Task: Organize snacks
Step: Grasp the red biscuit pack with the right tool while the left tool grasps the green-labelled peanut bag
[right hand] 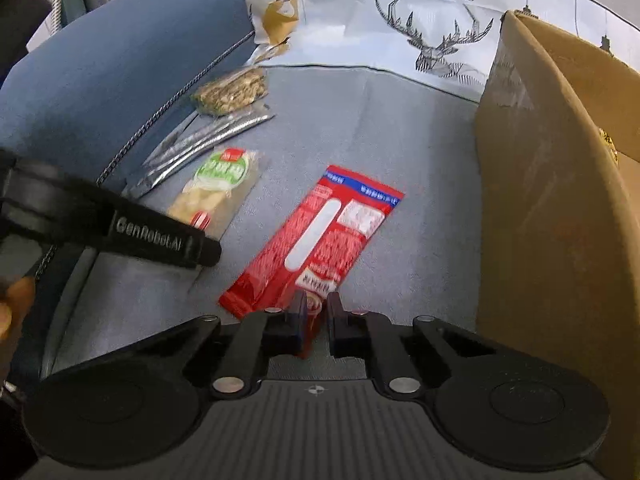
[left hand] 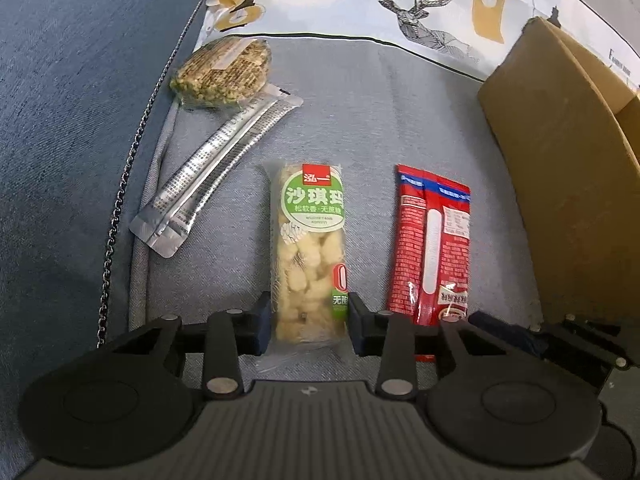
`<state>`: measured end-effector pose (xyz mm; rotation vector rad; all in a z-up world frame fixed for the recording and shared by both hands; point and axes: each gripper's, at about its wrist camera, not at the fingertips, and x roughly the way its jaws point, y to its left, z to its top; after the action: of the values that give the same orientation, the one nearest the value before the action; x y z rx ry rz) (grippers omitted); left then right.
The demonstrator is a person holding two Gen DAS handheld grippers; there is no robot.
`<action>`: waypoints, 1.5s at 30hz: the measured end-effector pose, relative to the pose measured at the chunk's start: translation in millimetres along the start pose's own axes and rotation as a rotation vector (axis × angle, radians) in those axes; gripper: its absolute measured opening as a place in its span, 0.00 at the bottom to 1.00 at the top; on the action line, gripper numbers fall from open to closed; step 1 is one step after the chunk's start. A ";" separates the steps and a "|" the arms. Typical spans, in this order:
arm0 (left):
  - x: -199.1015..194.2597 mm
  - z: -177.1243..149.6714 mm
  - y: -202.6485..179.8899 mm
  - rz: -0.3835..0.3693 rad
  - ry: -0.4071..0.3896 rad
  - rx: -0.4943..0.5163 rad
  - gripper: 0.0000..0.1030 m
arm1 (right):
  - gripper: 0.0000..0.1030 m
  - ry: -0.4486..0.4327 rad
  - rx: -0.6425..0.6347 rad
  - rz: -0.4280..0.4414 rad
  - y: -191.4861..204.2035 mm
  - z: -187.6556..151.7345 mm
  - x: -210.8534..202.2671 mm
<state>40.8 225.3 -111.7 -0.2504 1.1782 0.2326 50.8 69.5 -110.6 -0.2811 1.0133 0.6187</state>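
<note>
We are working on two snacks at once. The red packet [right hand: 320, 236] is lying flat on the grey sofa cushion [right hand: 400, 140], near its middle, and our right gripper [right hand: 316, 312] is clenching its near end: the fingers [right hand: 298, 316] are pinching only the bottom corner of the wrapper. Just to the left, the green-labelled pastry bar [left hand: 308, 248] is lying lengthwise, and our left gripper [left hand: 308, 320] is straddling its near end with the fingers [left hand: 262, 320] at either side of the wrapper. We cannot tell whether they are pressing it or only bracketing it.

Further left and farther away, the silver sachets [left hand: 216, 172] are lying at a slant against the sofa arm, with the round seeded cake [left hand: 222, 72] beyond them, partly resting on them. At the right, the cardboard box [left hand: 560, 168] is standing close beside the red packet, its flap raised.

The risks, as we judge them: the right grip is so shallow that the slippery film could be sliding out as it lifts, or the packet could be swinging and catching the box flap. The left fingers are closing on a soft bar, so too hard a squeeze could be crushing it. The two grippers are also sitting very near each other and could collide when lifting.
</note>
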 end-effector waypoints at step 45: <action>-9.0 -7.2 -5.7 -0.050 -0.008 0.000 0.40 | 0.47 -0.038 -0.163 0.011 20.4 -7.4 -16.3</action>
<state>32.9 217.1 -105.6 -0.2787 1.1622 0.1895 27.1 76.4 -99.2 -0.4053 0.9303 0.7158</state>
